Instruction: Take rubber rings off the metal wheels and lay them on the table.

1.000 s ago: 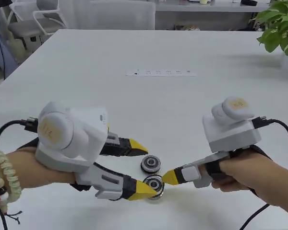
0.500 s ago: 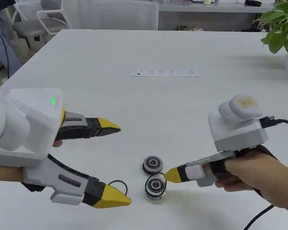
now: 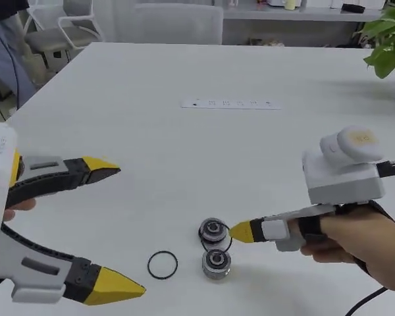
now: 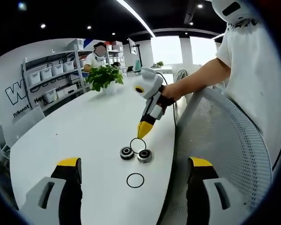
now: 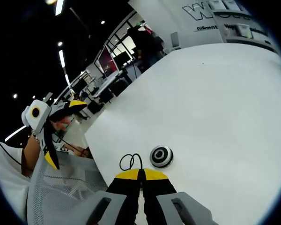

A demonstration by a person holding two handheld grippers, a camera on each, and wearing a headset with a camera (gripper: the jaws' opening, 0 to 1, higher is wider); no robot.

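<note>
- Our left tongs (image 3: 112, 227) stand wide apart. Their jaws are black and ribbed, ending in smooth yellow wedge tips, and nothing lies between them.
- Our right tongs (image 3: 237, 231) are pinched to a narrow point, the two yellow tips pressed together on the held rubber ring (image 4: 131, 145). It is a thin black loop standing up from the tips; we cannot tell whether it touches a wheel.
- The first metal wheel (image 3: 212, 230) sits right at the right tongs' tip. It is a small round disc of shiny metal with a dark band and a bright hub.
- The second metal wheel (image 3: 216, 260) has the same build and lies just beside the first, a little to the side of the right tongs' tip.
- The loose rubber ring (image 3: 162, 264) lies flat on the table (image 3: 184, 151), between the left tongs' open jaws and the wheels. It is a thin, smooth black circle.
- The table is matt white and plain. Well ahead of both tongs, a flat white power strip (image 3: 230, 103) lies on it.
- A leafy green plant (image 3: 388, 39) stands far beyond the right tongs.
- In the left gripper view, a wall (image 4: 18, 93) carries large letters beginning with "W". The smaller line below them is too blurred to read.
</note>
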